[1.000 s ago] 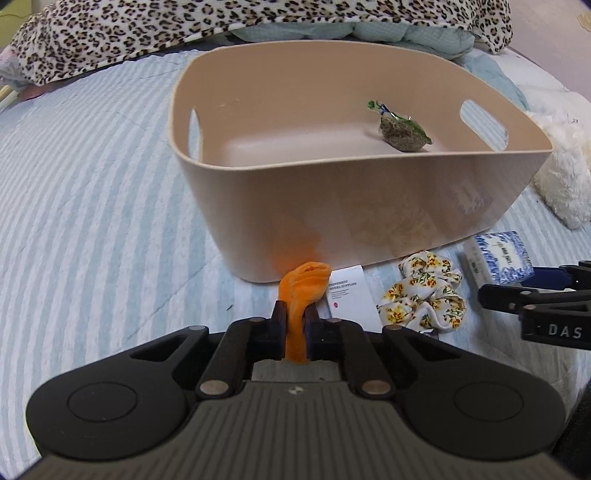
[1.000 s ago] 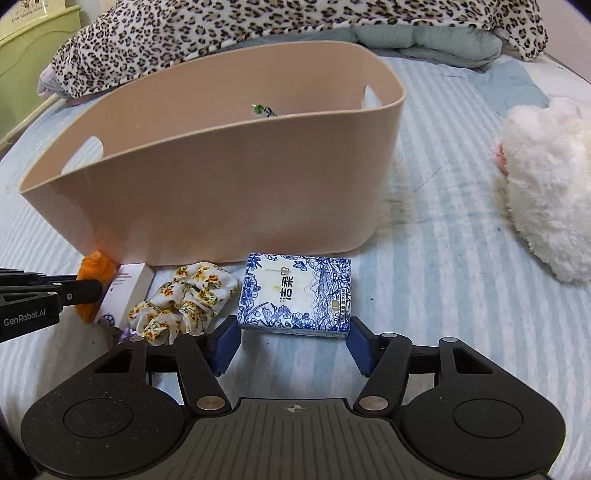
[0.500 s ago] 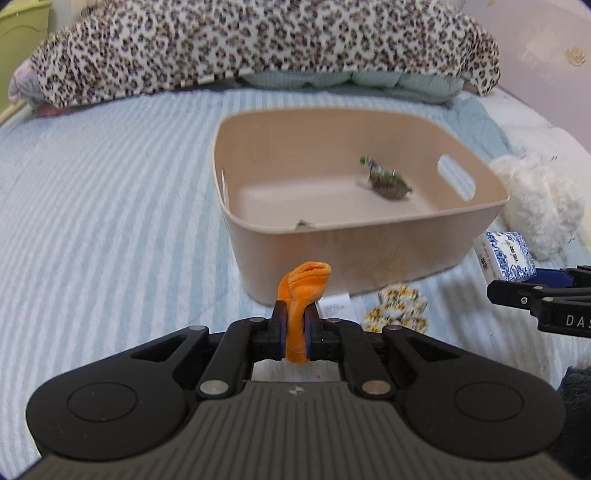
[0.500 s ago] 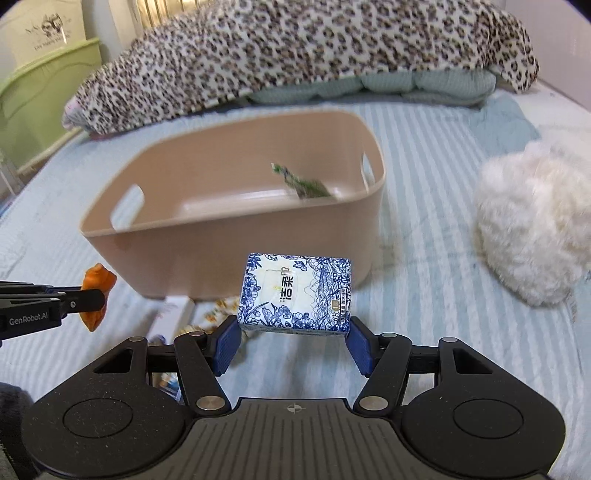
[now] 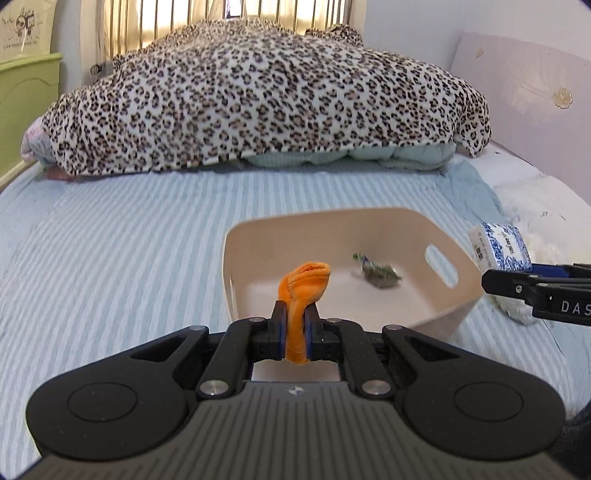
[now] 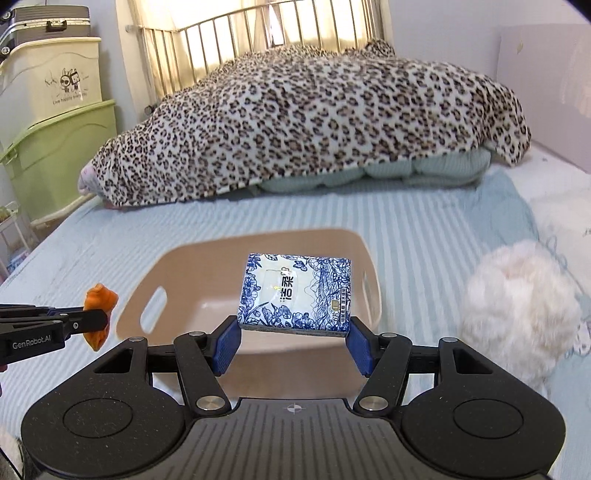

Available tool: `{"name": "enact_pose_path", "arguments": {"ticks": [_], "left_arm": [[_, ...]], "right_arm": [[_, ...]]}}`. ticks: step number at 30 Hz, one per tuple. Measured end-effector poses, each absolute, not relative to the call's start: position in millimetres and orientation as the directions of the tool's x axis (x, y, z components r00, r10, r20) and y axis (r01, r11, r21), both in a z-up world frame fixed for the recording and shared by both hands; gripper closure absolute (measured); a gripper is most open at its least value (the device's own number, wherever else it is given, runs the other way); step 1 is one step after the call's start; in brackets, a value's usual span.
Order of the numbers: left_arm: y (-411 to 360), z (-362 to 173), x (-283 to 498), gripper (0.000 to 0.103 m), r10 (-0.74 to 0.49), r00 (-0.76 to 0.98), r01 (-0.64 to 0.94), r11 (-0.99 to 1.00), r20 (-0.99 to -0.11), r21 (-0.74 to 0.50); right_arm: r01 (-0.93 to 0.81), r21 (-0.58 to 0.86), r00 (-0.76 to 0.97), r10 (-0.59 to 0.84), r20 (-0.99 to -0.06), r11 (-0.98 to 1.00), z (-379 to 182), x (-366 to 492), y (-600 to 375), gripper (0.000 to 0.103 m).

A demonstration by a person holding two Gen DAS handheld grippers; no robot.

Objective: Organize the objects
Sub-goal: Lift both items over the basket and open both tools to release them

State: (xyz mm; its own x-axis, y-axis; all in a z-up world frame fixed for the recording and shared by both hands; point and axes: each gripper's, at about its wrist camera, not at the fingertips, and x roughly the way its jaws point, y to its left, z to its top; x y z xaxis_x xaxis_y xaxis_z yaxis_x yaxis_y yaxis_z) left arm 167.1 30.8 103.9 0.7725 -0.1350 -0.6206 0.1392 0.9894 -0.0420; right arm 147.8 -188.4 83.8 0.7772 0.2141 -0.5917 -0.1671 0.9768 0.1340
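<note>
Now both grippers have risen; orange cloth (image 5: 303, 291) and tissue pack (image 6: 295, 295) above bin (image 5: 236, 254).

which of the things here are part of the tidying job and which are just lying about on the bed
Part of the job:
- orange cloth, pinched in the left gripper
- blue-patterned tissue pack, clamped in the right gripper
- beige bin
- small greenish item already in the bin

Just lying about:
- leopard blanket
- white fluffy toy
- green storage box

You worked over a blue-striped bed (image 5: 110, 258), a leopard-print blanket (image 6: 314, 125) heaped before the backlit metal headboard (image 6: 258, 33), green storage bins (image 6: 55, 158) leftward.
</note>
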Motion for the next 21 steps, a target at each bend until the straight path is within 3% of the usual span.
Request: {"name": "enact_pose_path", "arguments": {"ticks": [7, 21], "left_arm": [[21.7, 86.7, 203.5, 0.092, -0.089, 0.758, 0.106, 0.994, -0.646, -0.012], [1.9, 32.0, 255.7, 0.092, -0.04, 0.663, 0.117, 0.992, -0.747, 0.051]], "right_arm": [[-0.156, 0.118, 0.799, 0.196, -0.568, 0.981, 87.3, 180.3, -187.7, 0.044], [-0.172, 0.051, 0.712, 0.16, -0.684, 0.984, 38.7, 227.4, -161.6, 0.044]]}}
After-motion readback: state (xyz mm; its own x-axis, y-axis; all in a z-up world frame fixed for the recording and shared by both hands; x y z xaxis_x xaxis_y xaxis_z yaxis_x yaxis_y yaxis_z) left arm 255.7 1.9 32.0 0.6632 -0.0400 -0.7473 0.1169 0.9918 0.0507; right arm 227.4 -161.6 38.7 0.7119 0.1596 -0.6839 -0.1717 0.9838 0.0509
